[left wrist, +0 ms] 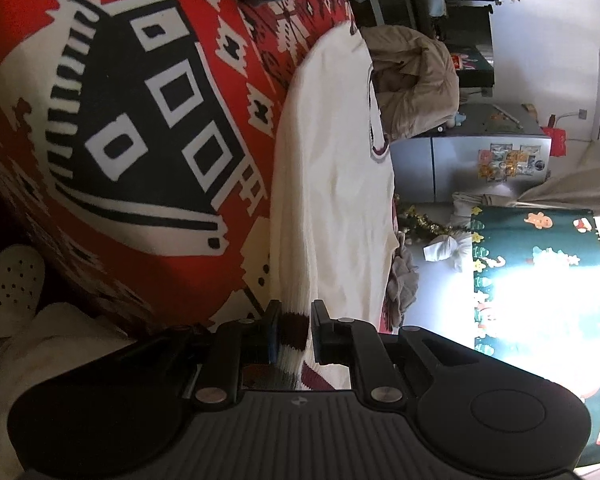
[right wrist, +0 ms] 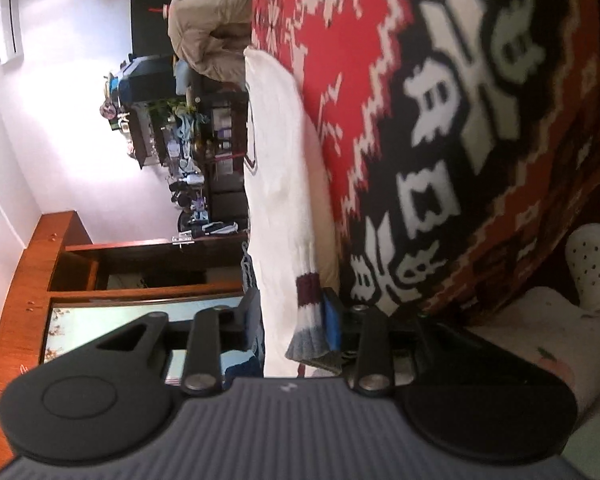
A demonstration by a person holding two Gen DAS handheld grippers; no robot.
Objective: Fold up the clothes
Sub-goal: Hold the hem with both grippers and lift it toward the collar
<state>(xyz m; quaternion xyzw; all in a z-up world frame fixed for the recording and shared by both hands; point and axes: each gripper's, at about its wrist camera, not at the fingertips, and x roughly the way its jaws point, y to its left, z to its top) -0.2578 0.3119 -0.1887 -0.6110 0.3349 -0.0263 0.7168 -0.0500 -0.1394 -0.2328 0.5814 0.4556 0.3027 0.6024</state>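
A bed or sofa covered by a red woven blanket with black and white geometric pattern [left wrist: 148,128] is filling most of both views, and behind it a crowded room is showing, with a beige padded jacket [left wrist: 416,76] lying in a heap at the far end of the blanket. A white knitted sweater with dark maroon stripes on its ribbed hem [left wrist: 332,184] is lying stretched along the blanket, reaching from the grippers toward the jacket. The left gripper [left wrist: 294,330] is pinching the striped hem between its two fingers, which are closing on the knit from both sides. The right gripper [right wrist: 294,320] is also holding the ribbed edge near a maroon stripe; the blue pad of one finger [right wrist: 332,320] is pressing against the fabric, while the other finger is standing a little apart in the blurred view, so I cannot tell how firmly it is closing. I judge that both hem corners are being held so the sweater stays flat and even for a fold; whether the fold is starting or being finished is not clear. A white perforated clog [right wrist: 596,264] of the person is standing beside the blanket.
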